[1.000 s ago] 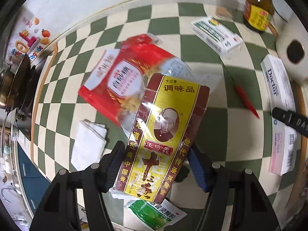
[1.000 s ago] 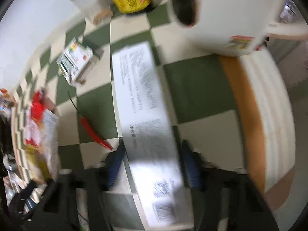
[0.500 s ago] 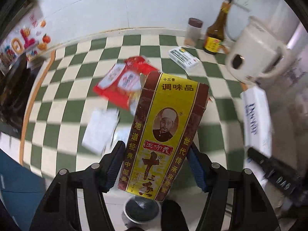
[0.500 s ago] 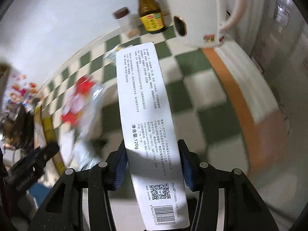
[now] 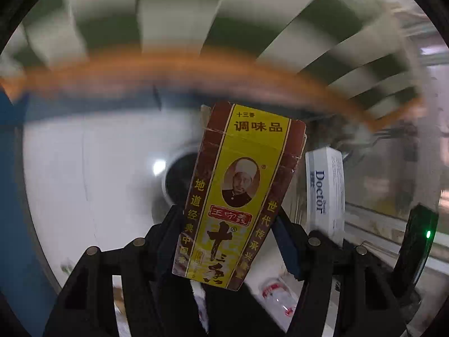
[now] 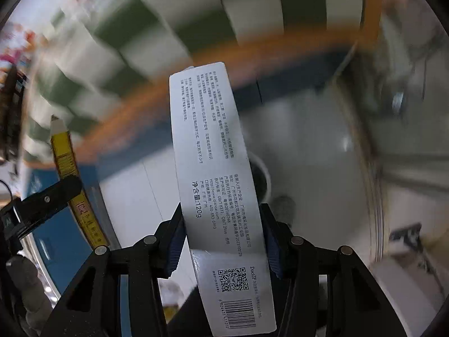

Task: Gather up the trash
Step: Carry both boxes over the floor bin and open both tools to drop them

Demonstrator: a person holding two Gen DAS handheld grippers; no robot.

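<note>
Clearly both grippers have something clamped. The left gripper (image 5: 233, 241) has its blue pads pressed against the two long sides of a yellow and brown seasoning box (image 5: 238, 193), which stands upright between the fingers with its printed face toward the camera. The right gripper (image 6: 224, 241) is clamped the same way on a long white toothpaste box (image 6: 219, 179), barcode end nearest the camera. Taking the seasoning box as landmark: in the left wrist view the toothpaste box (image 5: 327, 193) shows just to its right, and a dark round bin opening (image 5: 179, 179) with a pale rim lies directly behind its left edge, on a light floor. Above the box, a blurred orange counter edge (image 5: 168, 64) arcs across, with green and white checks (image 5: 174, 8) beyond it. In the right wrist view the seasoning box (image 6: 66, 163) appears at far left.
</note>
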